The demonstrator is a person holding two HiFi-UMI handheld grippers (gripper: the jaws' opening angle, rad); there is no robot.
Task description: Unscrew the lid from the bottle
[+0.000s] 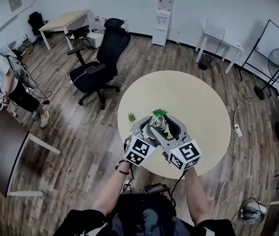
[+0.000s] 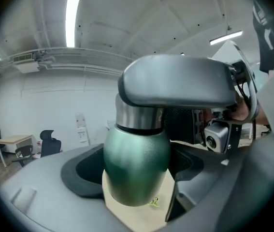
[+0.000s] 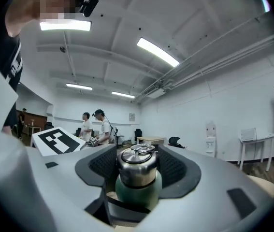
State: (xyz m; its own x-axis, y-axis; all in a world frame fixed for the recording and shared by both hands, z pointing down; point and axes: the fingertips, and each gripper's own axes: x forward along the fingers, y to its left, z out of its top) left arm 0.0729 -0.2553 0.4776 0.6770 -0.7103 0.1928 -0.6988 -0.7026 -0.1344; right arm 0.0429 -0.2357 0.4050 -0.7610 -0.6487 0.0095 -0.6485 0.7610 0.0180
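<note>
The green bottle (image 2: 137, 161) is over the round desk (image 1: 193, 97), near the edge by the person. The left tool (image 2: 136, 172) is clenched on the bottle's fat green body, with a pad on each side. The right tool (image 3: 137, 174) grips the shiny silver lid (image 3: 137, 164), which is still on top of the bottle. Both tools meet at the same spot. A little green plant (image 1: 132, 117) sits on the desk just beside them.
</note>
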